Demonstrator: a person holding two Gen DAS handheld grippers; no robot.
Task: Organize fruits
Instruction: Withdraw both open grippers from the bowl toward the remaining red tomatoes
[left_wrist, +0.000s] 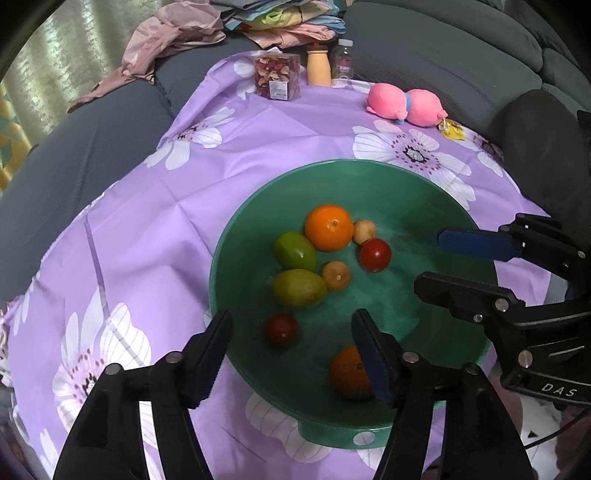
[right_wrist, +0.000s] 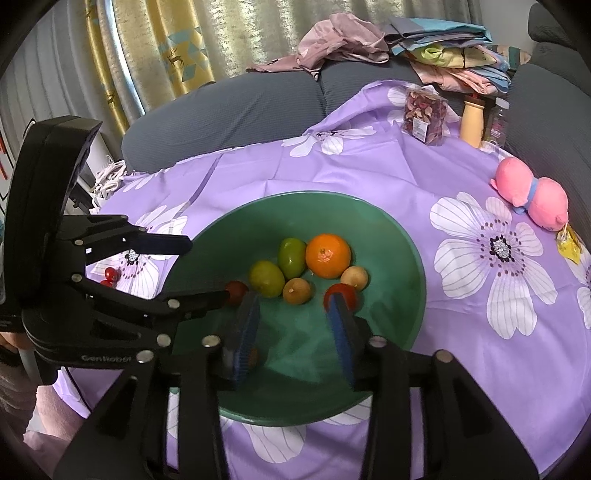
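A green bowl sits on a purple flowered cloth and also shows in the right wrist view. In it lie an orange, two green fruits, two small tan fruits, two red fruits and a second orange. My left gripper is open and empty above the bowl's near side. My right gripper is open and empty over the bowl; it shows at the right of the left wrist view. Small red fruits lie on the cloth left of the bowl.
At the back of the cloth stand a clear box of dried petals, a tan bottle and a clear bottle. A pink plush toy and a yellow packet lie at the right. A grey sofa with piled clothes surrounds the cloth.
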